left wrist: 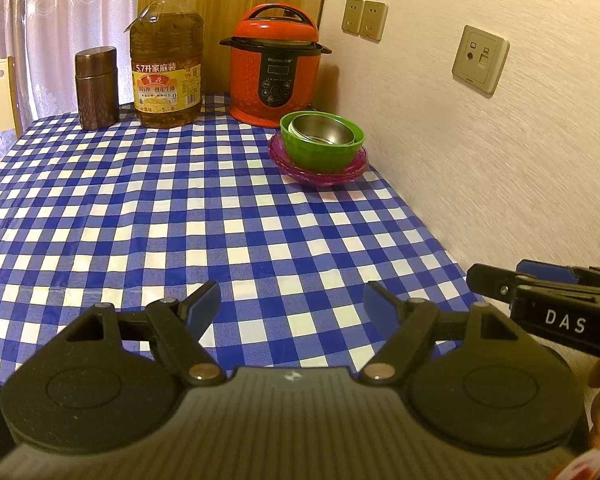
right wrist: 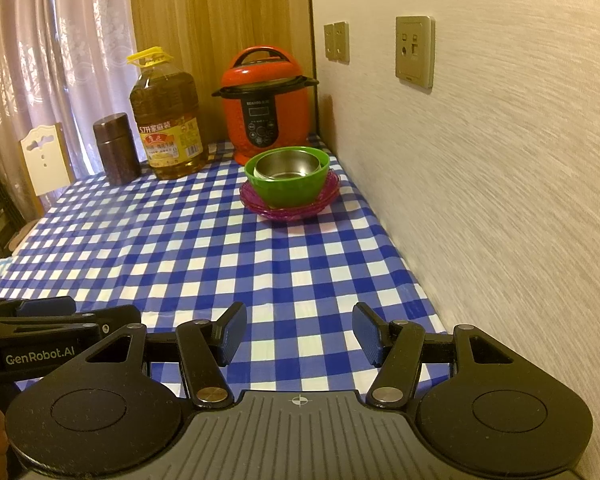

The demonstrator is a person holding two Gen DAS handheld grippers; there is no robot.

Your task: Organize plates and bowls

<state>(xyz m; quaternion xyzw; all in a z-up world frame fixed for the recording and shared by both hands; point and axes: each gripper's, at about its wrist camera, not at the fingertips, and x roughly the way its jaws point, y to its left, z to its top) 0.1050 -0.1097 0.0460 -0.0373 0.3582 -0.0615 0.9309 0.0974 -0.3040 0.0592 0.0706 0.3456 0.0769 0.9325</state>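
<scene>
A steel bowl [left wrist: 324, 130] sits inside a green bowl [left wrist: 320, 152], which stands on stacked purple plates [left wrist: 320, 174] at the far right of the checked table, by the wall. The stack also shows in the right wrist view: steel bowl [right wrist: 286, 166], green bowl [right wrist: 288, 188], purple plates [right wrist: 290, 210]. My left gripper [left wrist: 292, 302] is open and empty, low over the near table, far from the stack. My right gripper [right wrist: 299, 334] is open and empty, also near the front. Each gripper shows at the edge of the other's view.
A red pressure cooker [left wrist: 276, 68], a large oil bottle [left wrist: 166, 60] and a brown canister [left wrist: 97, 88] stand along the table's back. The wall with sockets [left wrist: 480, 58] runs along the right edge. A chair [right wrist: 46, 158] stands at the far left.
</scene>
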